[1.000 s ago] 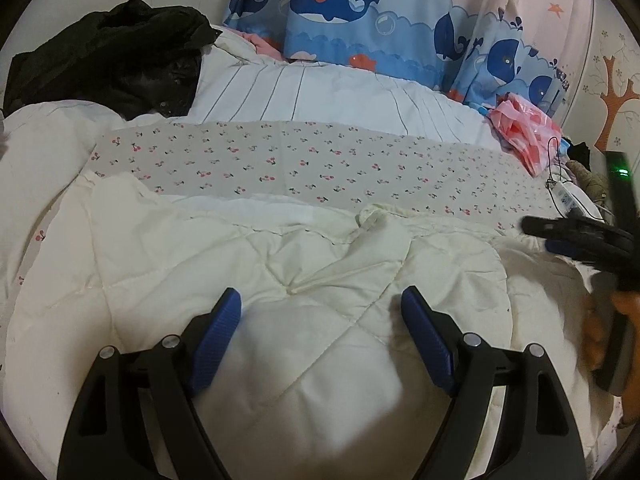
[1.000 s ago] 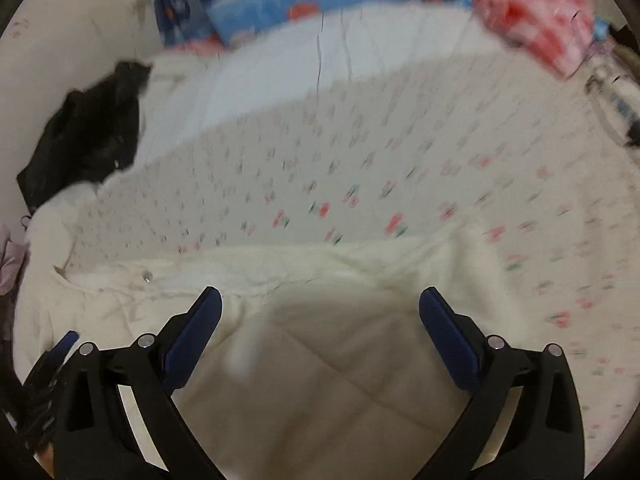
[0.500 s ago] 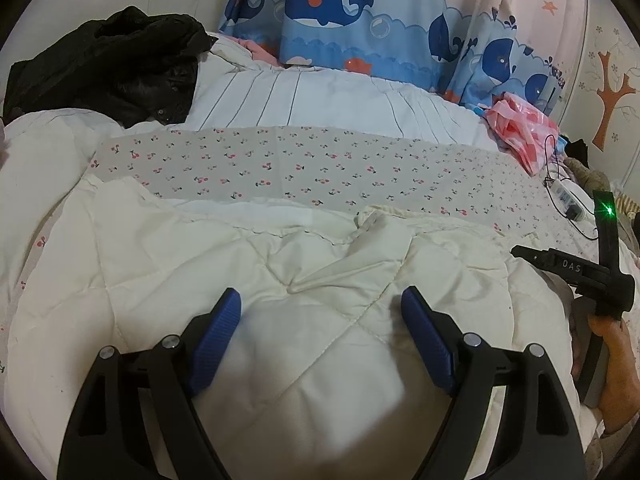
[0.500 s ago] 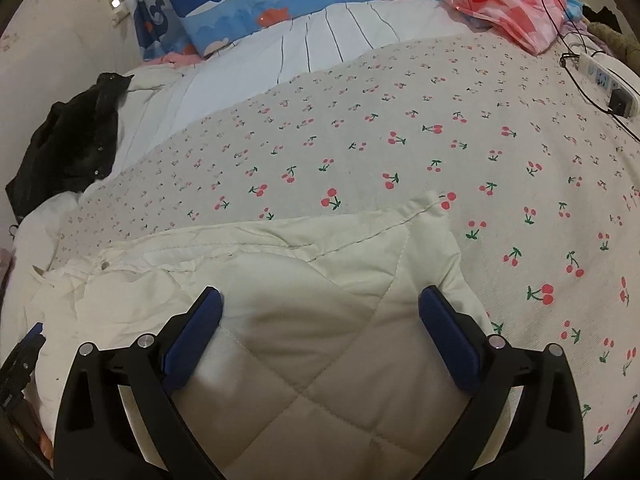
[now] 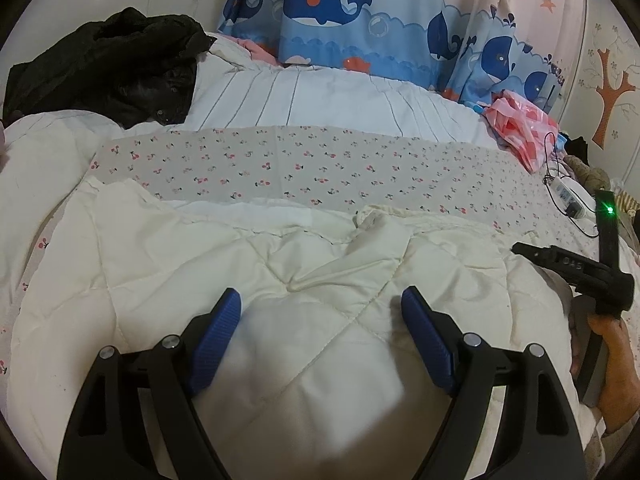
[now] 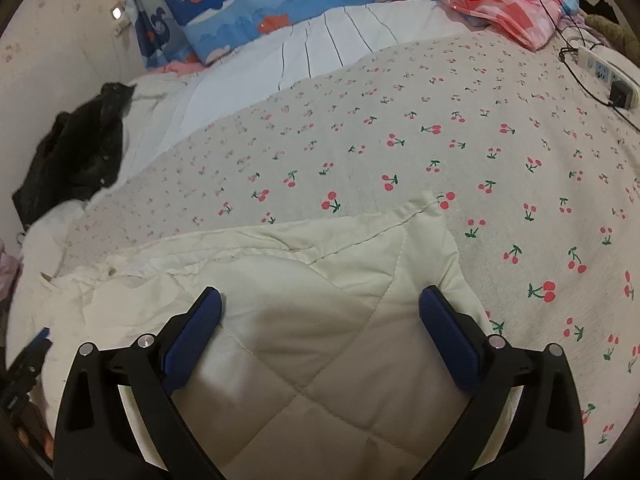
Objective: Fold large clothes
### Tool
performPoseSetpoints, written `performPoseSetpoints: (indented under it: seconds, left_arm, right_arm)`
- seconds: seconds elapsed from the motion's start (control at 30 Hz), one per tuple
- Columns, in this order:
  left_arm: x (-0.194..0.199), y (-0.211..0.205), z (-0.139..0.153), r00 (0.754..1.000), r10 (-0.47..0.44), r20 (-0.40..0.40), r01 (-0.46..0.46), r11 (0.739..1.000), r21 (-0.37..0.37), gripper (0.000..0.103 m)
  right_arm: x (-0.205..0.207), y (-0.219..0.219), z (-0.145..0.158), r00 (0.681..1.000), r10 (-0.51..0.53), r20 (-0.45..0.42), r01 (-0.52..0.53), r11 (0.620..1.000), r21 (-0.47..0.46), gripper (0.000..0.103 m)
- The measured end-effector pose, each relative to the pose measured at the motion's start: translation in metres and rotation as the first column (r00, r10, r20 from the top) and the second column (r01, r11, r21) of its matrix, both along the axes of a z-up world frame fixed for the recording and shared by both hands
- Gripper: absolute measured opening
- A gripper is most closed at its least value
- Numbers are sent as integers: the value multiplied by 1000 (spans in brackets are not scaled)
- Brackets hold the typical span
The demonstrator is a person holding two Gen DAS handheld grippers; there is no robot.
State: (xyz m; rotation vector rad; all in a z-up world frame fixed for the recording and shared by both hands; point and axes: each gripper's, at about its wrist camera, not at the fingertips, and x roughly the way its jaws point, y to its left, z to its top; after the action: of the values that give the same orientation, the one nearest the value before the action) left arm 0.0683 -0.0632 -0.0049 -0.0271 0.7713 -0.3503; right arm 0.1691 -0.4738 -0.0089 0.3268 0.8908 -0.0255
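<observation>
A cream quilted garment [image 5: 280, 264] lies spread on the cherry-print sheet [image 5: 320, 160] of a bed. My left gripper [image 5: 320, 300] hovers open over its middle, with nothing between the blue pads. My right gripper [image 6: 320, 296] is open too, just above the garment's right part [image 6: 340, 264], close to a corner of its hem [image 6: 428, 204]. In the left wrist view the right gripper [image 5: 532, 252] shows at the garment's right edge, held by a hand [image 5: 616, 344]. The left gripper's tip [image 6: 40, 336] peeks in at the far left of the right wrist view.
Black clothing [image 5: 108, 68] is heaped at the back left on a white duvet [image 5: 320, 100]. A whale-print curtain [image 5: 340, 20] hangs behind. A pink plastic bag [image 6: 504, 4] and a power strip with a cable [image 6: 608, 72] lie at the back right.
My right gripper has come down to the garment's right edge, and its view has gone from blurred to sharp. The left gripper has stayed put, still open.
</observation>
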Motion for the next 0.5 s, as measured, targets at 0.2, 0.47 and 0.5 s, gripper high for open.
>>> performPoseSetpoints:
  seconds: [0.2, 0.47, 0.5]
  left_arm:
    - [-32, 73, 25, 988, 35, -150, -77, 957, -281, 80]
    - [-140, 223, -5, 906, 246, -346, -390, 803, -451, 84]
    - [-144, 225, -10, 897, 247, -366, -404, 794, -455, 84]
  right_arm:
    - [-56, 21, 57, 995, 55, 85, -51, 998, -47, 96]
    - [-197, 89, 54, 911, 406, 72, -382, 897, -223, 96]
    - [-210, 100, 49, 896, 441, 48, -418, 876, -239, 96]
